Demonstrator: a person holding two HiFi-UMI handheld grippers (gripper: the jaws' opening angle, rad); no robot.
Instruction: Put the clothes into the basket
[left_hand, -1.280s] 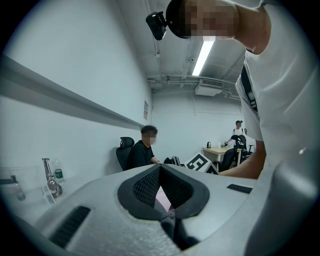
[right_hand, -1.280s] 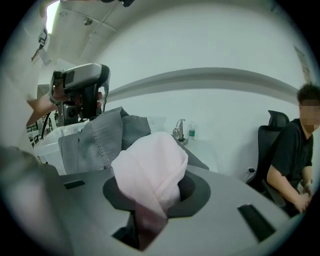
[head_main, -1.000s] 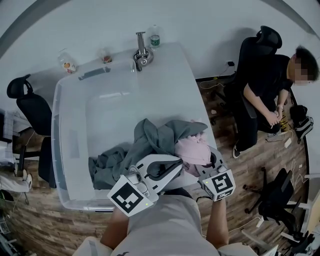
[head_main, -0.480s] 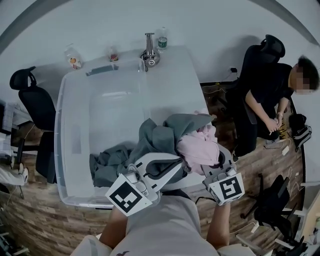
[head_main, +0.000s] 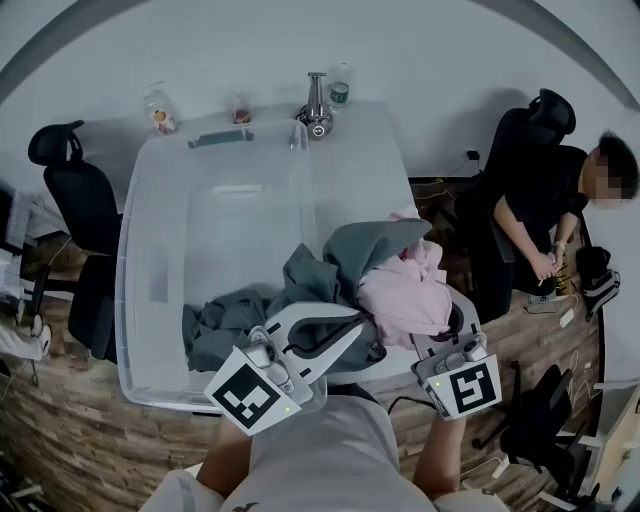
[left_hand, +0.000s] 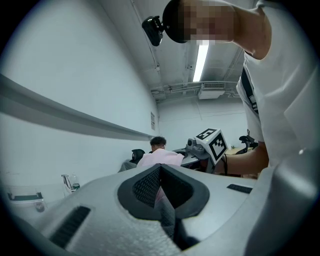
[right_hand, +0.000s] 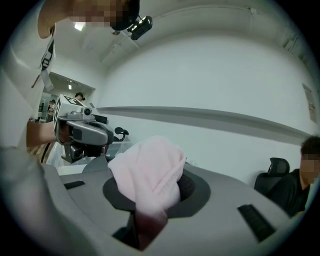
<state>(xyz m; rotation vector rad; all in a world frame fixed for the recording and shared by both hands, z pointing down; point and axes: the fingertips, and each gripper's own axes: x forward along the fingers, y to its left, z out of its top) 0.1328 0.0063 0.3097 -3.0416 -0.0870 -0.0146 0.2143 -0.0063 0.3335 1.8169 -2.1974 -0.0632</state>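
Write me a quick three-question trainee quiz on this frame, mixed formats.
1. True or false: the right hand-held gripper is shut on the pink garment.
2. What is pinched in the left hand-held gripper? A) a shoe B) the grey garment C) nothing
3. Fill in: the far end of the grey garment already lies inside the clear ____.
Key: 1 true; 2 B; 3 basket.

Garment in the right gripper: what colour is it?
Pale pink. The garment shows best in the right gripper view.
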